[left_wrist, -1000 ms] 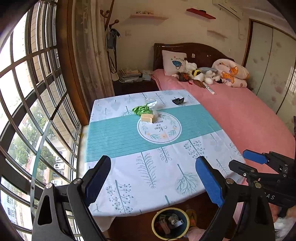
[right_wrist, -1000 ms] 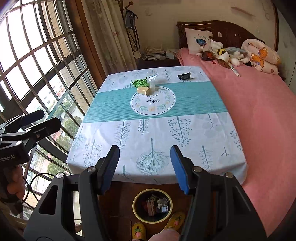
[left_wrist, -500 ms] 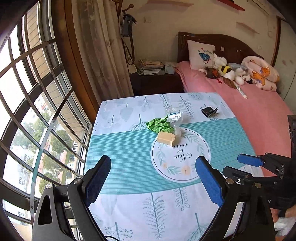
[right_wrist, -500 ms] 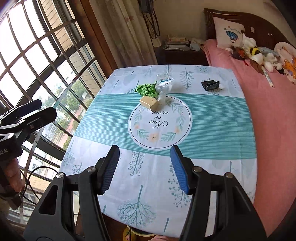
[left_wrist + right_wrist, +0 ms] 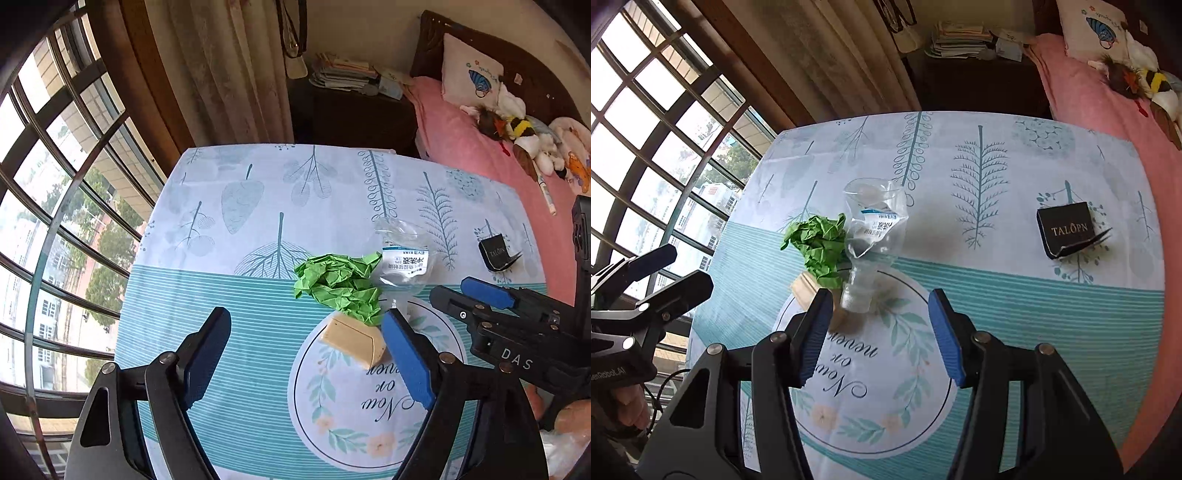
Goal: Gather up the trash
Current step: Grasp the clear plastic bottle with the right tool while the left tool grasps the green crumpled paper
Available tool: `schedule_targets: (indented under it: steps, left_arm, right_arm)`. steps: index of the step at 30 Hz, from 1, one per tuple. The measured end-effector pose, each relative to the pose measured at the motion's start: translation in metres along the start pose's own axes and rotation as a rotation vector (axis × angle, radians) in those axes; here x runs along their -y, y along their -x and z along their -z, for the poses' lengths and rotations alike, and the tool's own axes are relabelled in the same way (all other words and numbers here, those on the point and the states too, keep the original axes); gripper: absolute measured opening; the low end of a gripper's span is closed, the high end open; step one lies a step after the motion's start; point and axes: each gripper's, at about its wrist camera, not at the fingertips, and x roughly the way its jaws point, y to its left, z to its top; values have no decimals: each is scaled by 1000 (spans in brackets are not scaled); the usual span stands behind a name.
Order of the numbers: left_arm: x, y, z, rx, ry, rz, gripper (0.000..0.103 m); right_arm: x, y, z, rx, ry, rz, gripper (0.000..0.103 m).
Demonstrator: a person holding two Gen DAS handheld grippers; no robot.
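Pointing steeply down over the tabletop (image 5: pixel 229 206), we hold both tools side by side above the small heap of trash. Our left tongs (image 5: pixel 306 350) stand released and are closing, with nothing but bare cloth between the blue pads; the beige block (image 5: pixel 352 341) lies just beside the right-hand pad. Our right tongs (image 5: pixel 879 336) are likewise released and closing, gripping nothing, with the cap end of the clear bottle (image 5: pixel 871 229) lying just ahead of the gap. In the left wrist view the right tool enters from the right edge; in the right wrist view the left tool shows at the left edge, with fingers (image 5: pixel 626 408) wrapped round its handle.

We note the trash near the middle of the tabletop: a crumpled green paper (image 5: pixel 338 286), touching the crushed clear bottle on one side and overlapping the beige block on the other. A small black box (image 5: pixel 1067 229), lettered in gold and with its flap open, sits well apart from the heap, towards the bed.

We find the tabletop covered by a pale cloth printed with leaves, a teal striped band and a round floral emblem. A barred window (image 5: pixel 657 122) and a curtain (image 5: pixel 236 70) lie beyond one side, a bed (image 5: pixel 480 158) with pink cover, pillow and soft toys beyond the other, and a dark nightstand (image 5: pixel 354 110) stacked with papers between them.
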Motion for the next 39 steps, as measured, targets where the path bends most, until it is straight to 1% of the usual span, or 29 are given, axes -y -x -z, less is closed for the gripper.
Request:
schedule_targets:
  steps: [4, 7, 9, 10, 12, 13, 18, 21, 23, 24, 25, 27, 28, 30, 31, 35, 39]
  left_arm:
    - [-2, -39, -15, -51, 46, 3, 85]
    - [-1, -63, -23, -85, 72, 9, 85]
    - [1, -77, -28, -107, 86, 18, 85]
    - [1, -80, -27, -116, 91, 21, 85]
    - [5, -89, -29, -130, 95, 24, 85]
    - [6, -94, -30, -137, 95, 27, 85]
    - [12, -114, -35, -174, 98, 41, 82]
    - [14, -122, -36, -187, 110, 54, 81]
    - [17, -127, -36, -201, 106, 41, 75]
    - [18, -131, -36, -210, 106, 44, 69]
    - [19, -134, -36, -217, 110, 49, 61]
    - [21, -138, -34, -222, 113, 60, 56]
    - [23, -137, -35, -211, 107, 56, 50]
    - [27, -137, -34, -209, 89, 60, 46]
    - [29, -136, -33, -202, 82, 51, 43]
    - [35, -126, -30, -170, 58, 42, 39]
    - [29, -99, -23, -129, 49, 50, 39]
  right_arm:
    - [10, -35, -24, -17, -41, -27, 49]
    - [18, -58, -38, -35, -60, -54, 45]
    - [20, -69, -42, -49, -60, -72, 36]
    - [21, -73, -41, -50, -60, -84, 33]
    - [24, -77, -43, -48, -60, -115, 23]
    - [23, -76, -42, -44, -60, -124, 22]
    - [24, -71, -33, -36, -68, -132, 21]
    - [29, -61, -25, -21, -84, -113, 21]
    - [34, -55, -22, -14, -99, -103, 20]
    - [37, -53, -21, -11, -107, -102, 20]
    - [39, -51, -19, -10, -112, -103, 20]
    - [41, -48, -17, -4, -118, -98, 20]
    - [42, -47, -16, -2, -118, -96, 20]
    - [43, -45, -13, 1, -123, -95, 20]
    - [43, -44, -12, 2, -126, -94, 20]
    - [44, -39, -4, 4, -133, -93, 20]
    - [42, -29, 4, 12, -131, -92, 19]
